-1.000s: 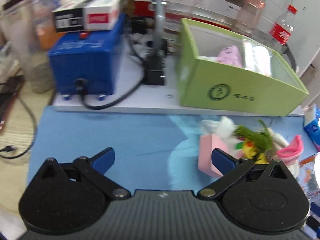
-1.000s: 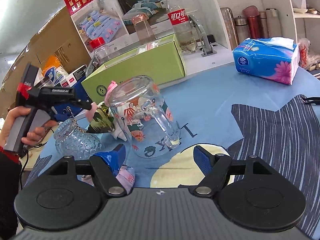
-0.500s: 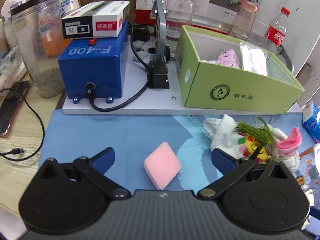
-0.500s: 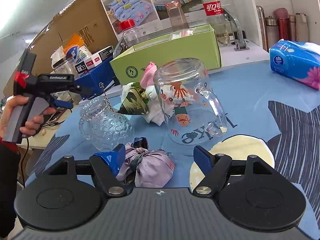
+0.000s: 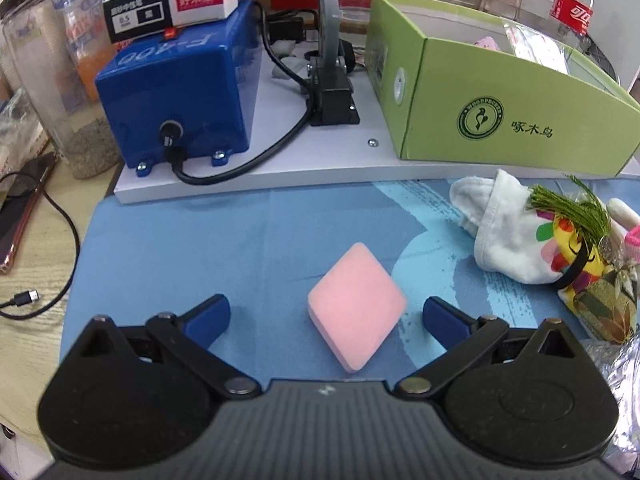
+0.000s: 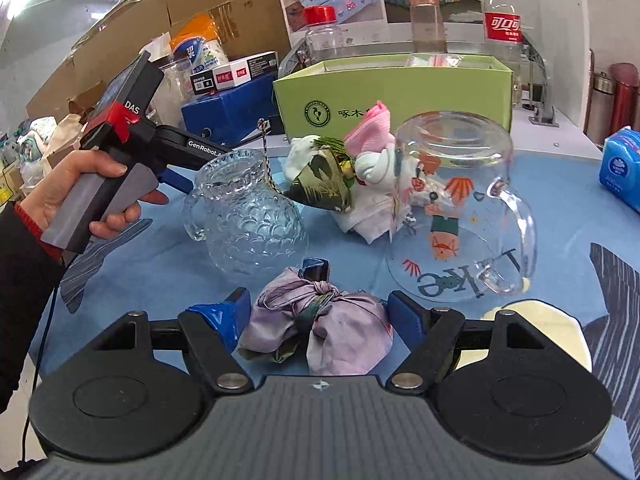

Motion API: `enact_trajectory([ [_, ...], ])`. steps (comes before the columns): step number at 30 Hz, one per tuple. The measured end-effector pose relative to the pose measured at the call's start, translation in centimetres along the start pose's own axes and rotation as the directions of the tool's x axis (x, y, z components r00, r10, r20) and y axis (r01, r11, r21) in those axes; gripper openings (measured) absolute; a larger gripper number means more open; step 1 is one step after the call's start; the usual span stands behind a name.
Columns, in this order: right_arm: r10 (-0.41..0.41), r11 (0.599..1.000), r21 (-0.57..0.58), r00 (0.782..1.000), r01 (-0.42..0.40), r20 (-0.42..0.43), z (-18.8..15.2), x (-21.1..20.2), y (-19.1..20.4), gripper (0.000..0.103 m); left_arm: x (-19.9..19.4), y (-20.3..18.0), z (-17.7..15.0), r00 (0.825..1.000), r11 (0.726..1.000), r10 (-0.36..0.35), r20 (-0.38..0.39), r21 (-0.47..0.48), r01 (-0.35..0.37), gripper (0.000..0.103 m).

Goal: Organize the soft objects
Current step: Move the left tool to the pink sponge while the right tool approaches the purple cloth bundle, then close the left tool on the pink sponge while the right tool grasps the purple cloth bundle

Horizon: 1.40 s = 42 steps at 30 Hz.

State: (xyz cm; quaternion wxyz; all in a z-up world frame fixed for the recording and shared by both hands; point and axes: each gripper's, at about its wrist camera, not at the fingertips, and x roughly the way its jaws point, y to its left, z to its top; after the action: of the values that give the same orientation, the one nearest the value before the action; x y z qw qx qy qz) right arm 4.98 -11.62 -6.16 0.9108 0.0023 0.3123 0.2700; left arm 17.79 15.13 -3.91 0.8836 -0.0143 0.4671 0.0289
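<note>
A pink sponge (image 5: 357, 305) lies on the blue mat between the fingers of my open left gripper (image 5: 326, 314), not touched. A lilac knotted cloth bundle (image 6: 320, 326) lies between the fingers of my open right gripper (image 6: 324, 314). A pile of soft things, with a white sock (image 5: 506, 236), a green patterned pouch (image 6: 324, 186) and a pink sock (image 6: 370, 130), lies in front of the green box (image 5: 504, 120), which holds some pink and white items. The left gripper also shows in the right wrist view (image 6: 176, 180), held in a hand.
A textured glass vase (image 6: 248, 220) and an upturned printed glass mug (image 6: 456, 216) stand on the mat by the bundle. A blue machine (image 5: 176, 96) with cables sits on a white board behind. A tissue pack (image 6: 622, 168) lies far right. Bottles and jars stand at the back.
My left gripper has shifted so the pink sponge now sits centred between its fingers. My right gripper has moved left and down over the lilac bundle, which now lies between its fingers.
</note>
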Motion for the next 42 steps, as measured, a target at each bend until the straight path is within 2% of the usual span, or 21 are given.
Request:
enact_trajectory([
  [5,0.006,0.994,-0.112,1.000,-0.007,-0.012,0.5,0.4,0.6,0.062,0.1,0.1,0.0,1.000,1.000,-0.009,0.009,0.024,0.009,0.102],
  [8,0.053,0.977,-0.207,0.998,-0.055,-0.015,1.2,-0.4,0.8,0.062,0.1,0.1,0.0,1.000,0.999,-0.012,0.004,0.031,0.012,0.102],
  [10,0.092,0.949,-0.295,0.993,-0.108,-0.069,2.0,-0.4,1.1,0.062,0.2,0.1,0.1,1.000,0.999,-0.012,0.002,0.032,0.012,0.102],
  [14,0.096,0.872,-0.466,0.986,-0.148,-0.133,3.0,0.2,1.6,0.062,0.1,0.2,-0.1,1.000,0.999,-0.015,0.009,0.037,0.015,0.102],
  [17,0.140,0.861,-0.455,0.966,-0.227,-0.218,3.4,1.6,1.1,0.062,-0.1,0.2,-0.3,1.000,0.999,-0.022,0.015,0.048,0.021,0.102],
  [21,0.137,0.853,-0.462,0.959,-0.242,-0.249,2.4,2.9,1.1,0.062,-0.1,0.2,-0.4,0.999,0.997,-0.033,0.022,0.065,0.032,0.102],
  [27,0.158,0.907,-0.362,0.970,-0.217,-0.185,1.3,3.0,0.4,0.065,0.1,0.0,-0.2,0.999,0.998,-0.031,0.028,0.060,0.029,0.102],
  [32,0.130,0.928,-0.332,0.982,-0.169,-0.136,0.6,2.6,0.6,0.067,0.0,0.1,-0.5,0.998,0.997,-0.039,0.043,0.063,0.036,0.100],
  [33,0.125,0.931,-0.328,0.983,-0.162,-0.131,0.6,2.5,0.7,0.067,-0.2,0.2,-0.6,0.998,0.997,-0.043,0.050,0.063,0.040,0.093],
  [34,0.122,0.933,-0.324,0.984,-0.158,-0.128,0.5,2.4,0.7,0.067,-0.6,0.3,-0.7,0.997,0.997,-0.053,0.064,0.062,0.049,0.076],
  [35,0.116,0.936,-0.317,0.985,-0.151,-0.124,0.5,2.3,0.7,0.066,-1.0,0.5,-0.7,0.995,0.996,-0.067,0.076,0.058,0.062,0.064],
  [36,0.105,0.942,-0.305,0.988,-0.136,-0.118,0.5,2.5,0.7,0.062,-1.5,0.7,-0.7,0.994,0.996,-0.071,0.079,0.049,0.068,0.034],
  [37,0.092,0.949,-0.293,0.990,-0.120,-0.108,0.5,2.3,0.7,0.056,-1.9,1.0,-0.7,0.995,0.997,-0.069,0.070,0.034,0.067,0.034],
  [38,0.080,0.952,-0.286,0.992,-0.105,-0.099,0.4,2.1,0.7,0.051,-2.2,1.5,-1.0,0.993,0.995,-0.099,0.062,0.015,0.098,0.034],
  [39,0.076,0.955,-0.278,0.993,-0.100,-0.095,0.4,1.8,0.6,0.040,-2.5,1.8,-1.3,0.990,0.992,-0.127,0.064,-0.002,0.127,0.034],
  [40,0.087,0.960,-0.259,0.992,-0.110,-0.096,0.4,1.5,0.4,0.035,-2.9,2.2,-1.6,0.988,0.990,-0.139,0.069,-0.018,0.141,0.034],
  [42,0.108,0.965,-0.226,0.989,-0.129,-0.104,0.4,0.7,0.1,0.032,-3.8,2.7,-2.3,0.985,0.987,-0.153,0.080,-0.037,0.157,0.034],
])
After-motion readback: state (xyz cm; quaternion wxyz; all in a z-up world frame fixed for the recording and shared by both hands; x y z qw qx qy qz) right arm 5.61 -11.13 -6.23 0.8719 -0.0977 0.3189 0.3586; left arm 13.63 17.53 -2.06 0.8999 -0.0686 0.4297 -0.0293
